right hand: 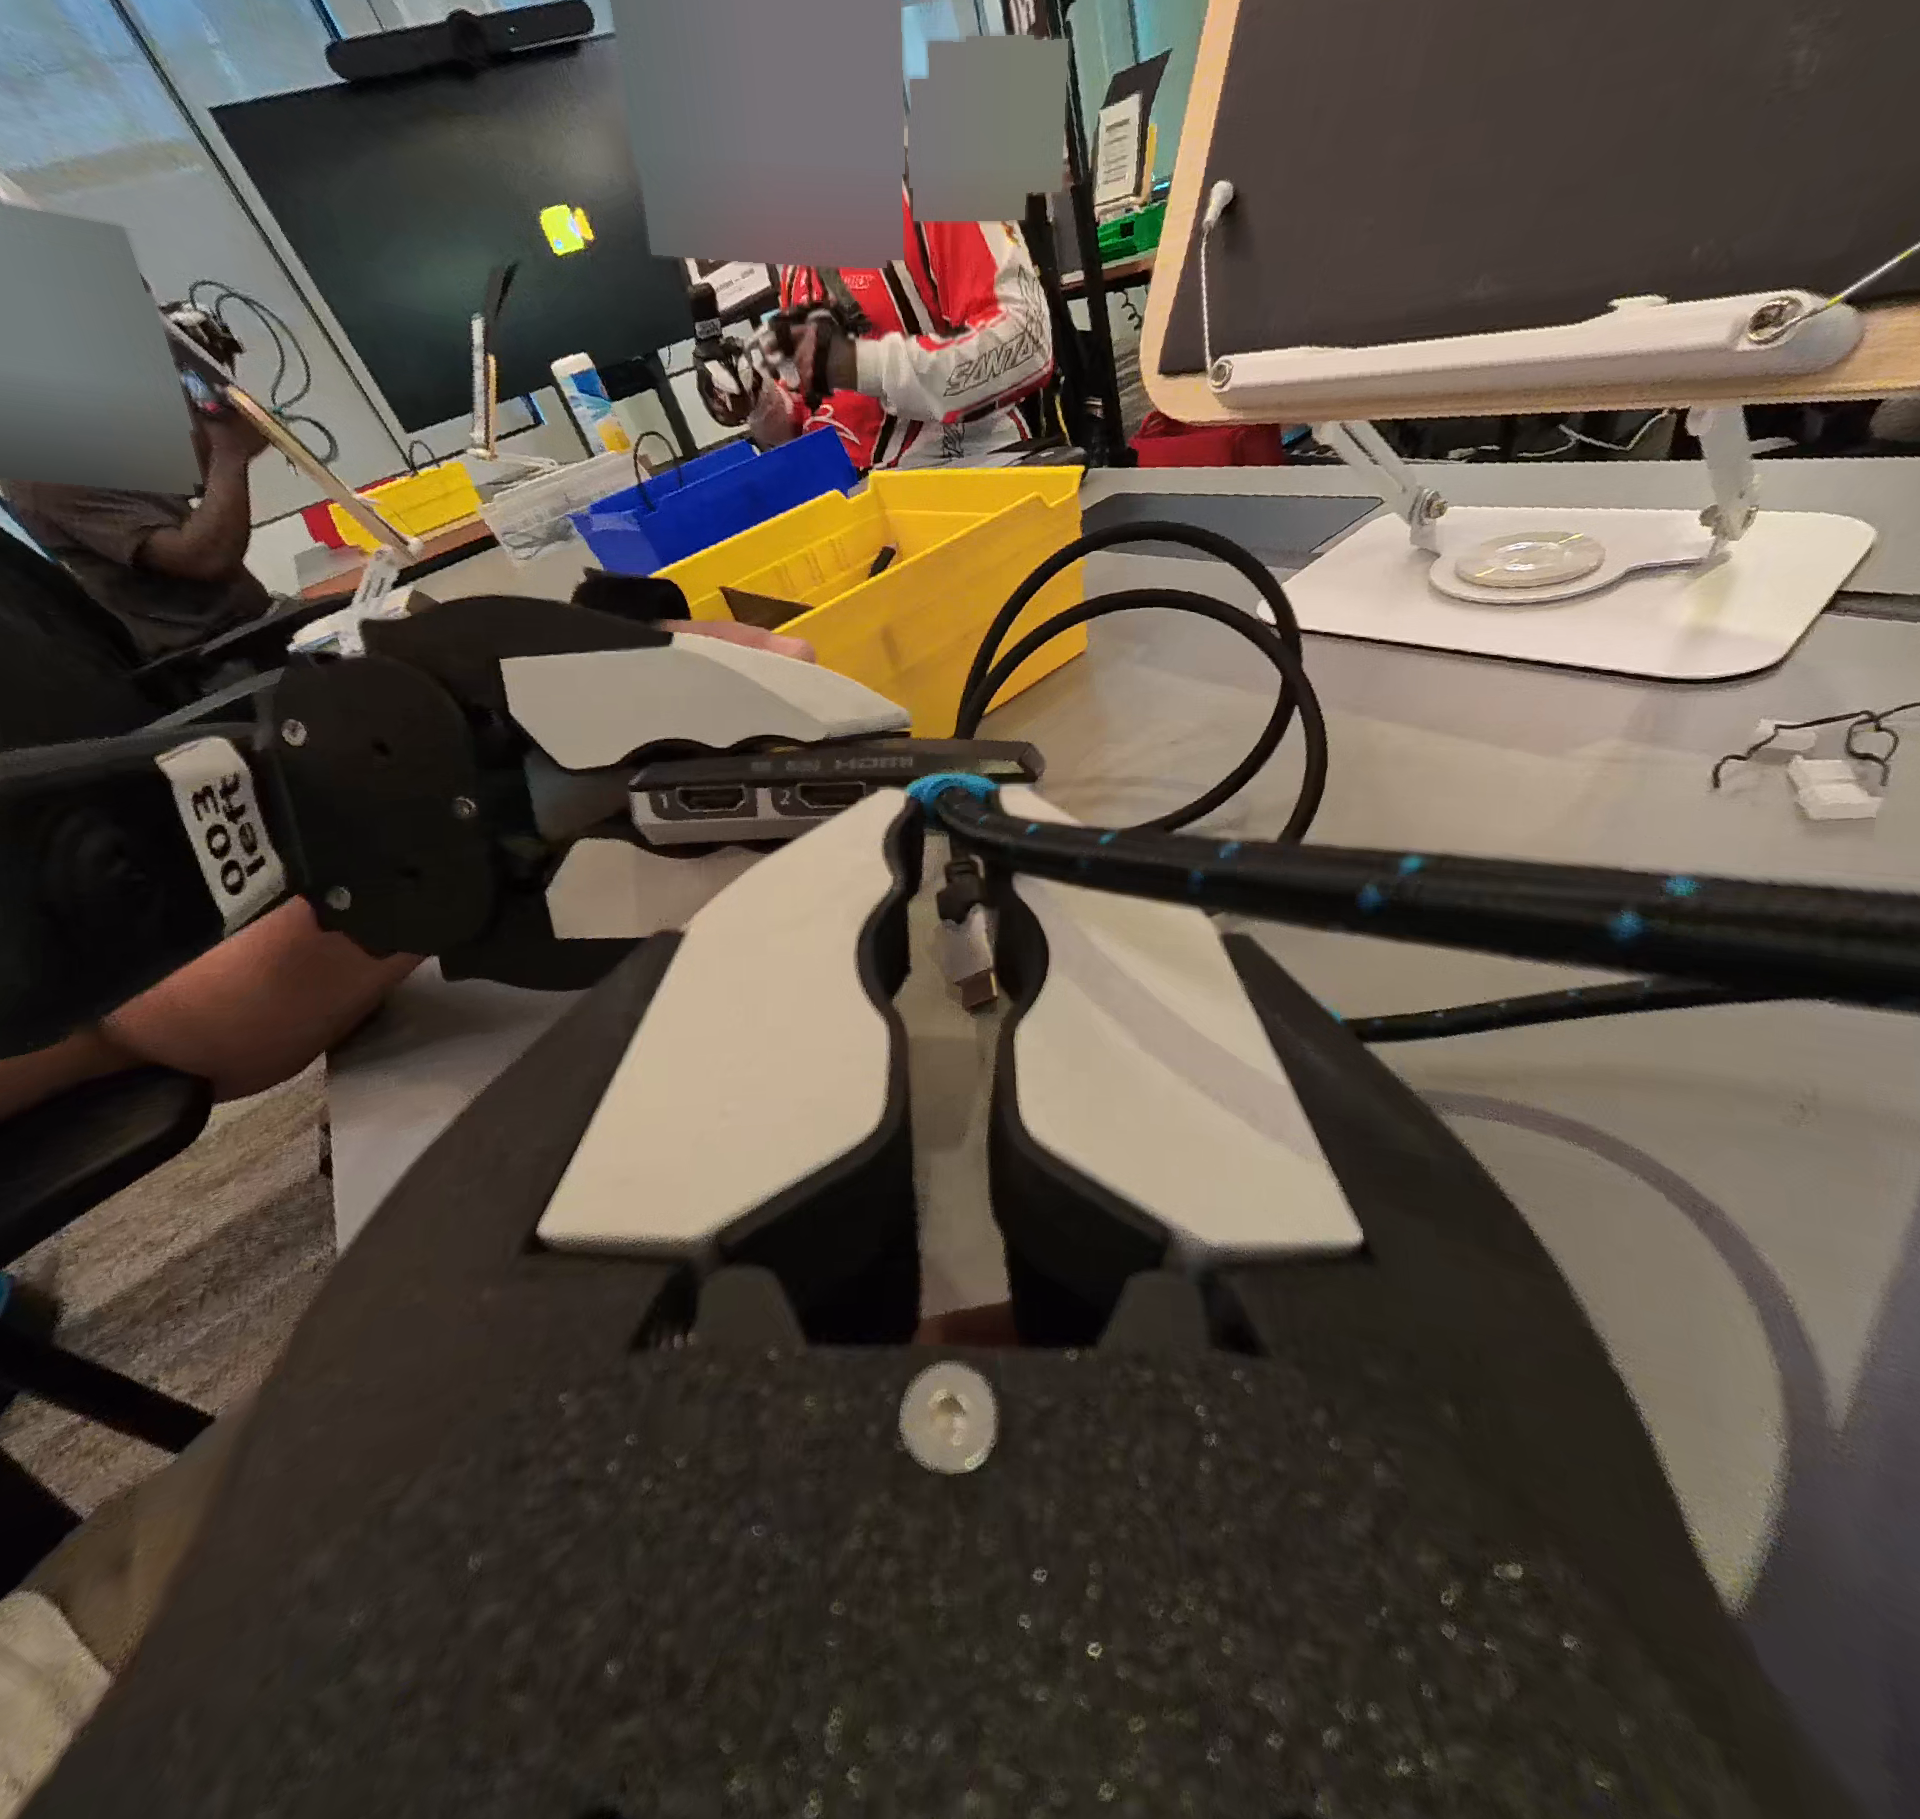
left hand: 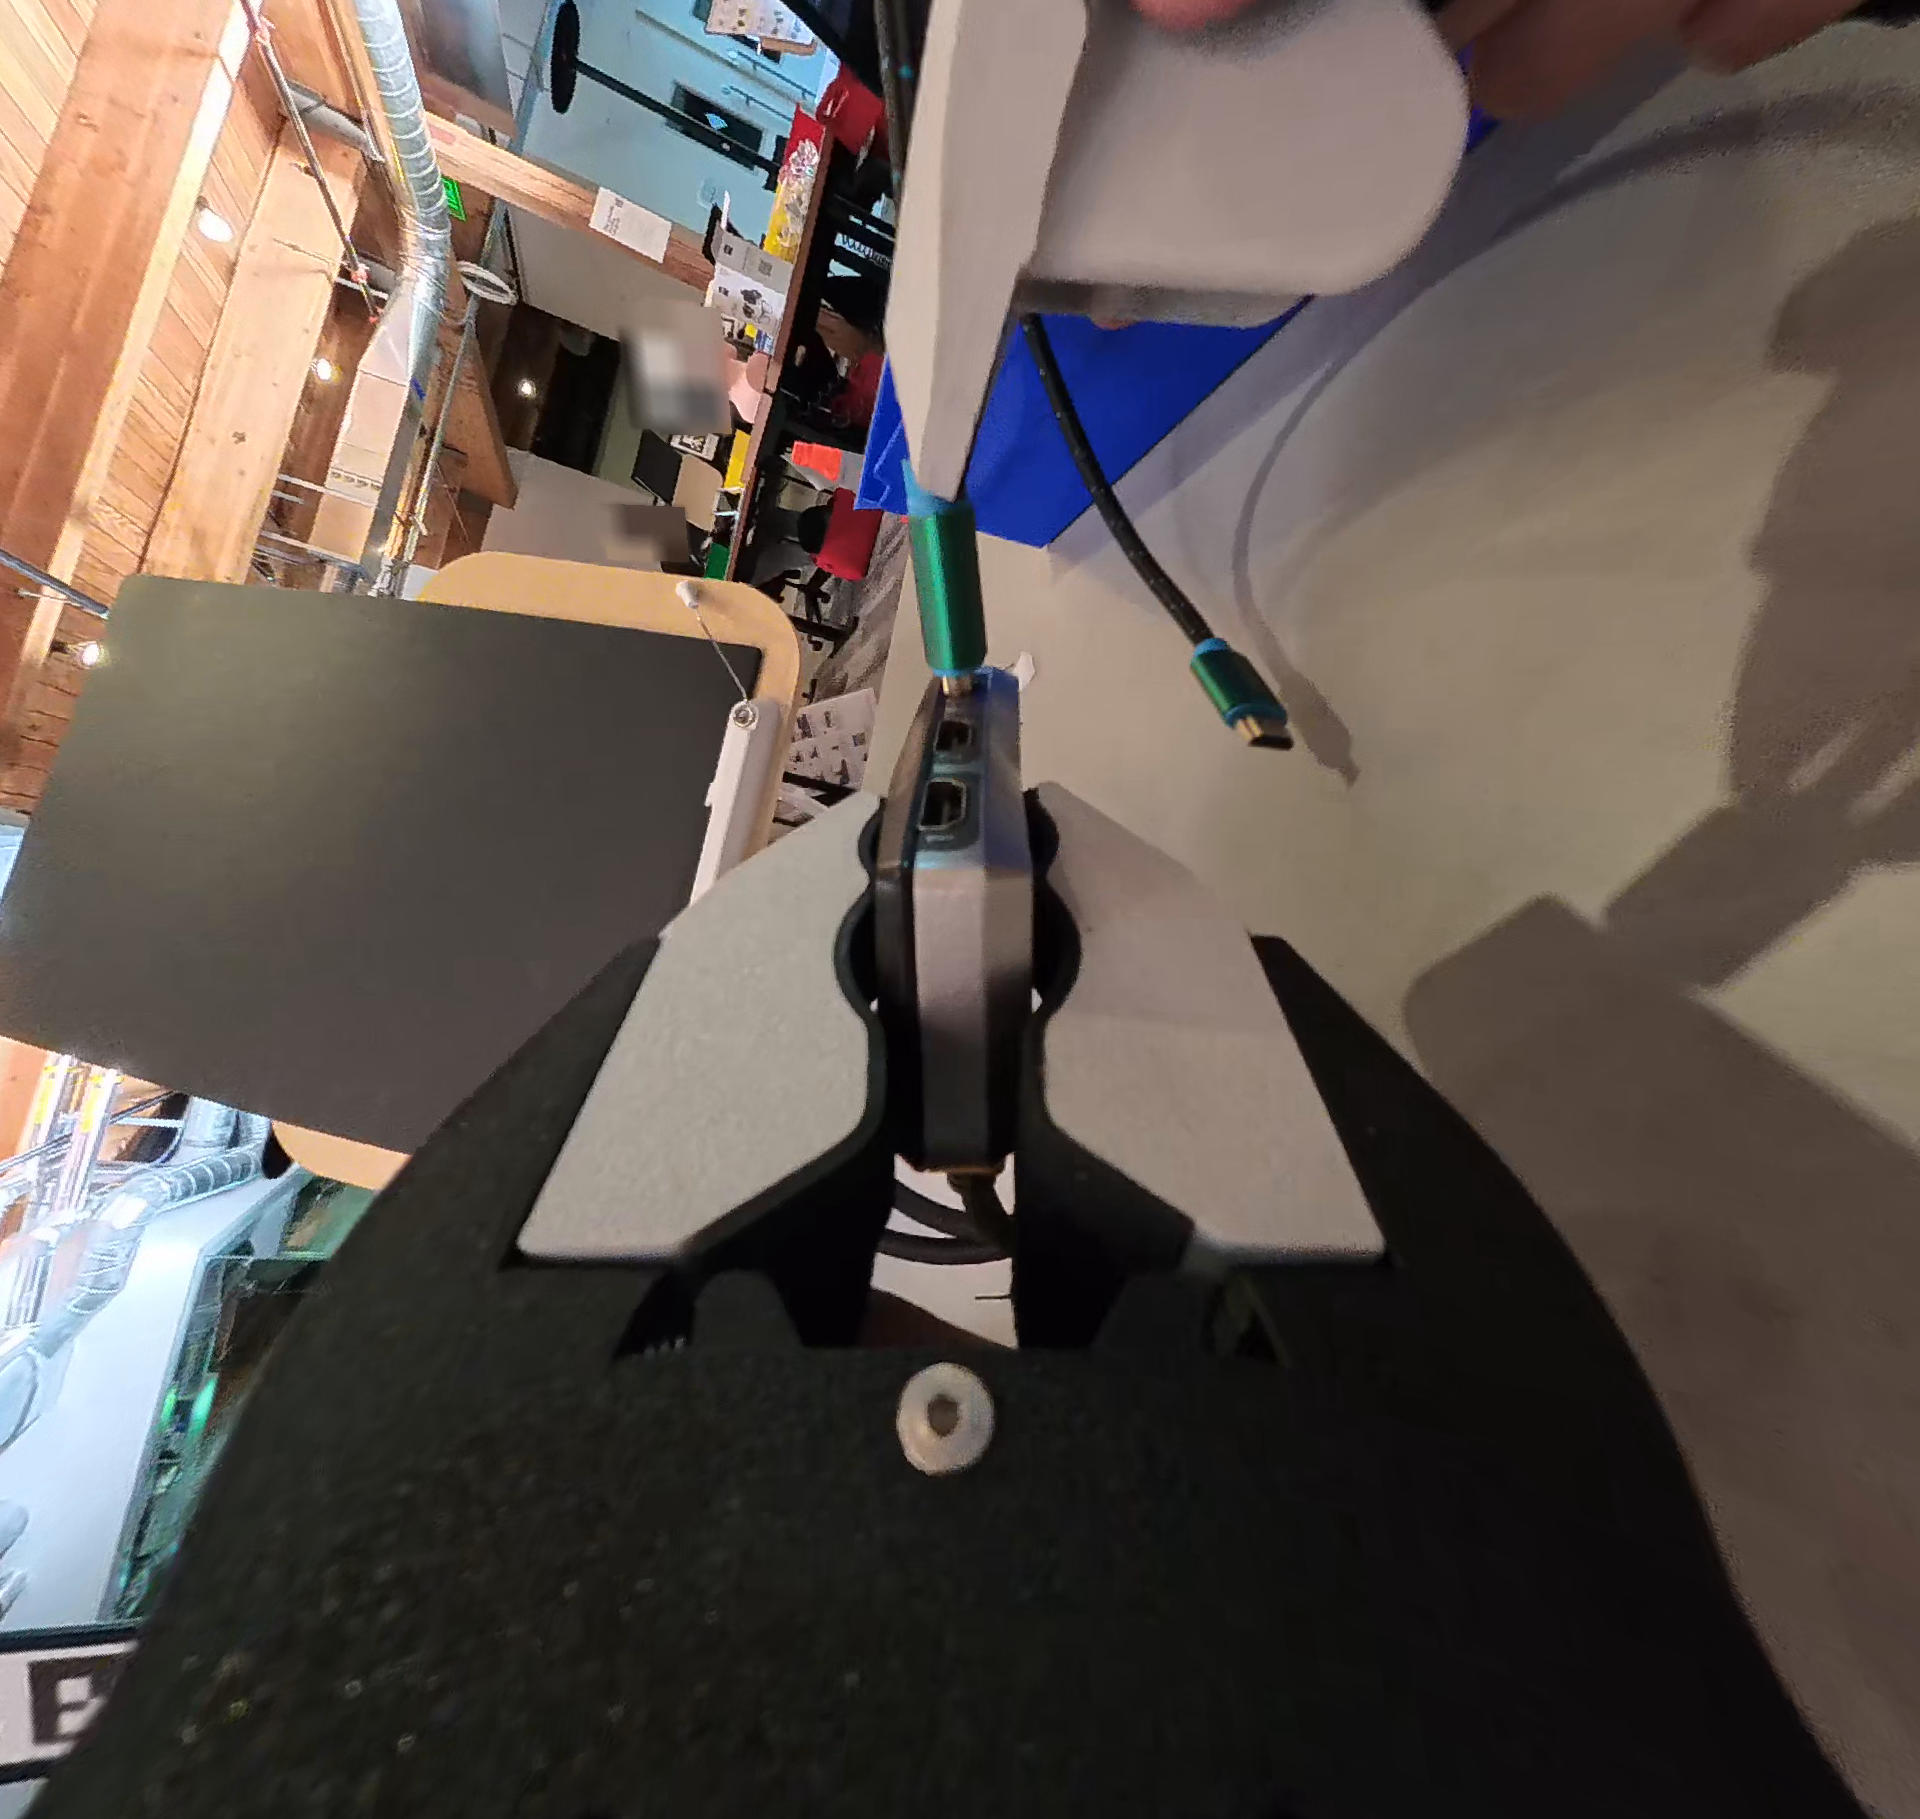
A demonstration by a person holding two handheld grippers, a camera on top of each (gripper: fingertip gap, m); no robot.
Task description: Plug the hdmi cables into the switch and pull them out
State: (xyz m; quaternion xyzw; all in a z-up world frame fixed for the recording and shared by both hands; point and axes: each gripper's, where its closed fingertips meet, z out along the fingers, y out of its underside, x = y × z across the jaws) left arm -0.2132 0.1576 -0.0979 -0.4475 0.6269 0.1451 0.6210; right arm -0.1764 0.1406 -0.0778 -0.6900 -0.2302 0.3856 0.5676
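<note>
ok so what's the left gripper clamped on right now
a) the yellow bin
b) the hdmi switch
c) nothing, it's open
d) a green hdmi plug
b: the left gripper is shut on the hdmi switch, gripping its two flat faces, while the right gripper holds the green plug at the switch's far port.

Beyond the grey table [right hand: 1455,813]: an open yellow plastic bin [right hand: 935,564] touching a blue plastic bin [right hand: 696,496] behind it, a dark tilted panel with a pale wooden border [right hand: 1538,107] on a white hinged stand [right hand: 1600,585], a black wall screen [right hand: 436,231] farther back.
</note>
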